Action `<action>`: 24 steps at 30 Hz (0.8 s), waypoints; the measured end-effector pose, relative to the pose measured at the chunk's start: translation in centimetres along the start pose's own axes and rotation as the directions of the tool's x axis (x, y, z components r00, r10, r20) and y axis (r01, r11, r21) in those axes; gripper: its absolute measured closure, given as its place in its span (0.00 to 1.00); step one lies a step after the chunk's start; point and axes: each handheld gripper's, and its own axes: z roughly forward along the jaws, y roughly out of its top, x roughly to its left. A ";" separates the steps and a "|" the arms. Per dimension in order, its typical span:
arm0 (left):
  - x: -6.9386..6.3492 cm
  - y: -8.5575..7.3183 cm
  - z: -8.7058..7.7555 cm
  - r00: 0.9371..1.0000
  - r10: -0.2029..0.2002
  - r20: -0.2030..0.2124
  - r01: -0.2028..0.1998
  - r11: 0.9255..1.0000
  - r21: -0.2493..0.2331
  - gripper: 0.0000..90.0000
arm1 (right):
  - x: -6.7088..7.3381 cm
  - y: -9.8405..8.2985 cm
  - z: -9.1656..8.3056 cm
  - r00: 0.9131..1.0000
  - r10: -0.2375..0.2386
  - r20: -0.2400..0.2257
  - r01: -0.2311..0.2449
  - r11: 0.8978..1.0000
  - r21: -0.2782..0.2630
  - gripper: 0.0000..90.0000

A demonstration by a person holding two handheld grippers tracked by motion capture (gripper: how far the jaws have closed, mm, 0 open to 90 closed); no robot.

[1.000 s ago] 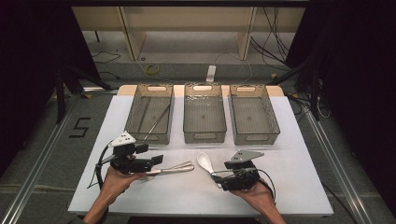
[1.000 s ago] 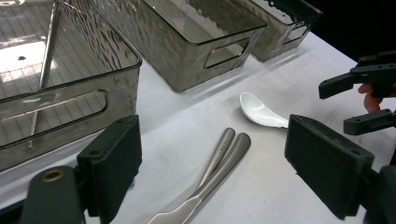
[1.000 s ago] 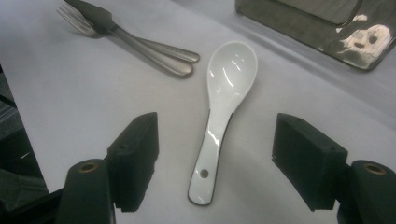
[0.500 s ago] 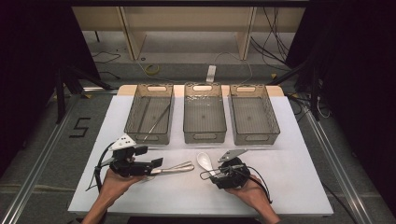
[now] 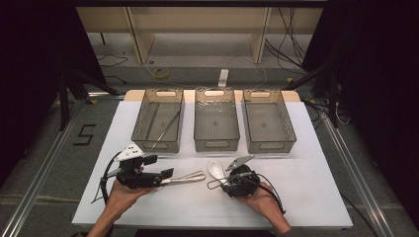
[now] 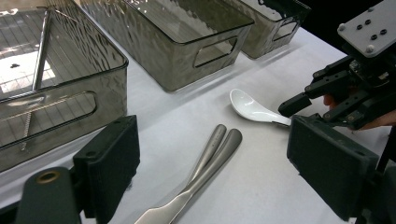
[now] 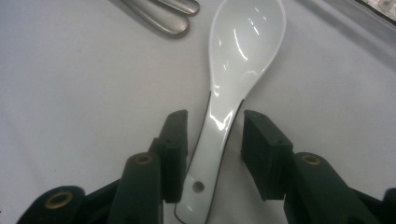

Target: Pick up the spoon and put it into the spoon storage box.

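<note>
The white ceramic soup spoon (image 7: 233,88) lies flat on the bench near its front edge, below the middle bin, its handle running straight back between the right gripper (image 7: 212,140) pads — jaws have just been closing, part open, a sliver of gap either side. The left gripper (image 5: 165,174) is wide open, empty.

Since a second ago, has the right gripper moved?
Yes. The right gripper slid left toward the white ceramic spoon, jaws closing around its handle, judged against the middle bin.
</note>
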 end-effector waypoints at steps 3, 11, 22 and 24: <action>0.0 0.0 0.0 1.000 0.001 0.001 -0.001 1.000 -0.001 0.19 | 0.0 0.0 0.1 1.000 -0.003 0.007 0.003 1.000 0.006 0.73; -0.1 0.0 0.1 1.000 0.002 0.002 -0.002 1.000 0.000 0.19 | 0.3 0.1 0.3 0.998 -0.038 0.045 0.037 0.999 0.018 0.80; 0.0 0.0 0.1 1.000 0.009 -0.001 -0.009 1.000 0.010 0.19 | 0.2 0.1 0.2 0.999 -0.048 0.023 0.048 0.999 0.011 0.94; -0.1 0.0 0.1 1.000 0.010 -0.002 -0.010 1.000 0.011 0.19 | 0.2 0.2 0.0 0.998 -0.053 0.041 0.053 0.999 -0.002 0.96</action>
